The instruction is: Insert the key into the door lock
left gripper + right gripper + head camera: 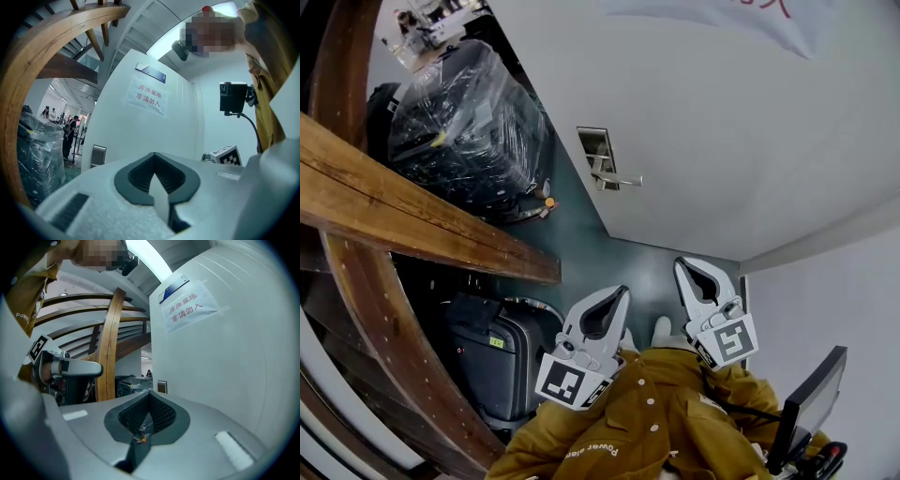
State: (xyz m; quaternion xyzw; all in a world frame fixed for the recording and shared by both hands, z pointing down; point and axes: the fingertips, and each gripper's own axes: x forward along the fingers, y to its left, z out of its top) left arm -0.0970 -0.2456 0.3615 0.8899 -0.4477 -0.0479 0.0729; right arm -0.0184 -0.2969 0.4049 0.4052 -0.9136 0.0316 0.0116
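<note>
Before the white door (722,122) with its silver lever handle (616,178), grey left gripper (622,294) and right gripper (682,266) hover level, jaws clenched, nothing visibly held.

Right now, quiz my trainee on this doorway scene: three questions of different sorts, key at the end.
1. True or false: the white left gripper touches the silver lever door handle.
2. The black suitcase nearest that handle is wrapped in: A clear plastic film; B brown paper; C red cloth.
3. Fill in: the white right gripper is ____ (open or shut).
Key: 1 false; 2 A; 3 shut.
</note>
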